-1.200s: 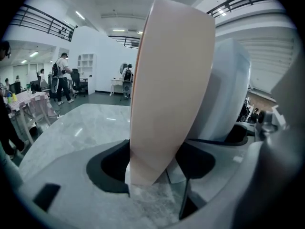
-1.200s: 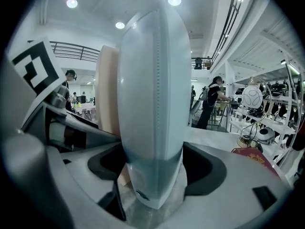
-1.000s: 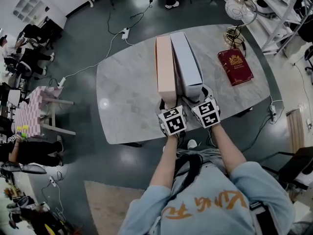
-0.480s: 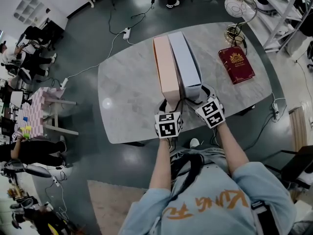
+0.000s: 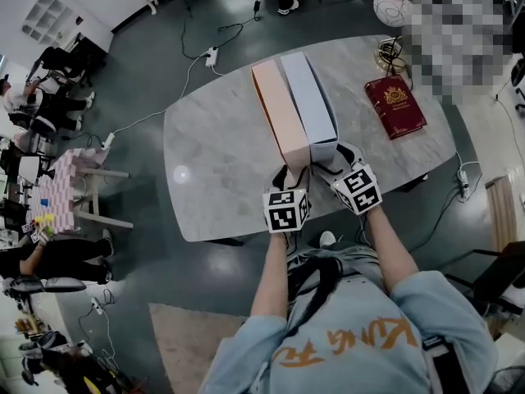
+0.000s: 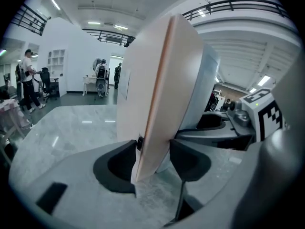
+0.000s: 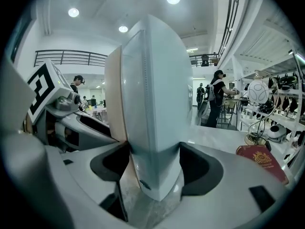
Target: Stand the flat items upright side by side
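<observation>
Marble bench (image 5: 213, 162): peach box (image 5: 279, 113) and pale blue box (image 5: 310, 97) stand upright, touching side by side. Our left gripper (image 5: 291, 172) fingers closing, pinching peach box's near end; right gripper (image 5: 332, 156) fingers closing, pinching pale blue box. We judge arrangement nearly done.

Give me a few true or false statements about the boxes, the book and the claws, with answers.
The pink box and the pale blue box stand upright side by side. True.
The red book stands upright too. False: it lies flat on the table.
The left claw is empty. False: the pink box sits between its closing jaws.
The right claw straddles the pale blue box. True; its jaws are closing on it.
</observation>
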{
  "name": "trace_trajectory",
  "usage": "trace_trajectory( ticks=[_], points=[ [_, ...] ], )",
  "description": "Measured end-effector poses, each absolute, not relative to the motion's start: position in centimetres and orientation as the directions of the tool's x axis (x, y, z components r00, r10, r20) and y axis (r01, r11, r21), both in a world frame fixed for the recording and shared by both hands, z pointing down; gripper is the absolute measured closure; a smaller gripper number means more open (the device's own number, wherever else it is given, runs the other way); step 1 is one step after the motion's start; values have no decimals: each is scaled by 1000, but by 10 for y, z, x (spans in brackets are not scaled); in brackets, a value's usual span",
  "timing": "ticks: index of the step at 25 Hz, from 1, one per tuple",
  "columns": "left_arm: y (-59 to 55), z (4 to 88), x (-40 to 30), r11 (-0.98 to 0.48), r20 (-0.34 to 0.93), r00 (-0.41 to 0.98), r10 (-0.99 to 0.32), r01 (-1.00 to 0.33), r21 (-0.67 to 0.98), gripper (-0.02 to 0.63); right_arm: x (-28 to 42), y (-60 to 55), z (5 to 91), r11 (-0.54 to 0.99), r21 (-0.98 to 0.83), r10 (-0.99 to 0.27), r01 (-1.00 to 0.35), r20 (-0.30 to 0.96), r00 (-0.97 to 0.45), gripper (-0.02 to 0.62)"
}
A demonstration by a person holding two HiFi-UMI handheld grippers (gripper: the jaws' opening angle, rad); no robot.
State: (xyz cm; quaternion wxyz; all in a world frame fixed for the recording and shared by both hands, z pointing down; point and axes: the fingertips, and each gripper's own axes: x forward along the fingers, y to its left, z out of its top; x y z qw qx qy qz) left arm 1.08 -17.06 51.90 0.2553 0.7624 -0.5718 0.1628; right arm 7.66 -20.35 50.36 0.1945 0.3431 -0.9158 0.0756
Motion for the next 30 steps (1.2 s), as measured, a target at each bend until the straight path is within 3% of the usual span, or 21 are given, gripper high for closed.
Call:
trace_trajectory(
  ticks=[19,26,30],
  points=[
    [-168,522,5,-192,522,246,-817,-969,157,379,87,-203,504,744,-27,-609,-667,382,-695,227],
    [-161,519,-1,-149,508,215,-834,-975,167,399,89,-198,499,744,-37,-613,-667,360,-704,267],
    [-156,517,-7,-114,491,189,-850,-977,178,442,91,-194,495,742,-45,-618,-669,342,-708,303]
  ],
)
